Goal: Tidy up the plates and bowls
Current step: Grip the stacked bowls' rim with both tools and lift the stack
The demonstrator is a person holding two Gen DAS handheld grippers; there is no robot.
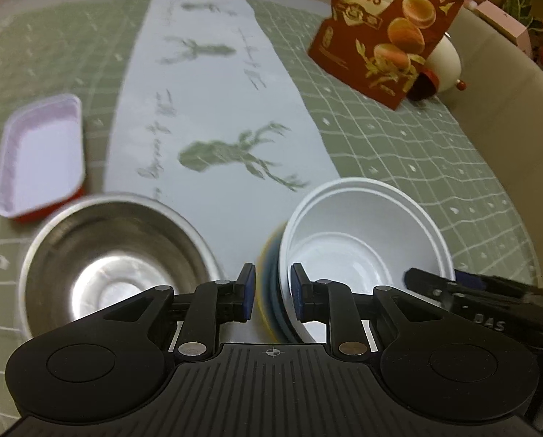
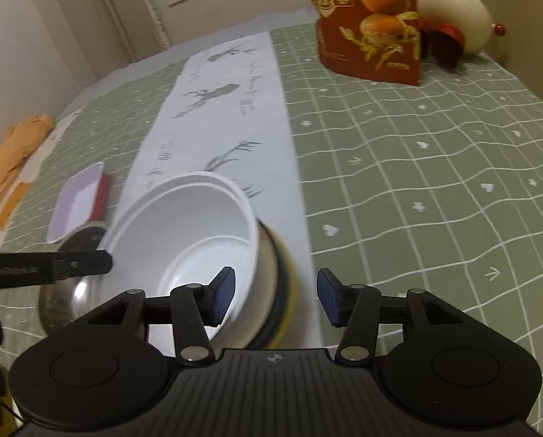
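- The white bowls (image 1: pixel 366 240) sit nested — two rims show, one inside the other — on a stack of plates (image 1: pixel 269 291) whose yellow and dark blue edges peek out at the side. This pile rests on the pale deer-print runner (image 1: pixel 213 109) at the near end of the table.
- The steel bowl (image 1: pixel 114 266) stands alone just left of that pile, on the green checked cloth (image 1: pixel 417 145); it is not yet stacked with anything.
- A shallow white tray with a red base (image 1: pixel 40 156) lies beyond the steel bowl, apart from both.
- The left gripper (image 1: pixel 271 291) straddles the left edge of the stack, one pad outside the plates and one inside the white bowl's wall. There is a gap beside each pad, so the jaws look apart, not clamped.
- The right gripper (image 2: pixel 275 298) is spread wide around the right edge of the same pile, one pad inside the bowl, the other well clear on the outside — holding nothing.
- My judgement: the white bowls and plates are already gathered; what is left is likely the steel bowl, and perhaps the tray.
- A quail-egg pouch (image 1: pixel 388 32) and a cream teapot (image 2: pixel 453 14) stand at the far end, well away.
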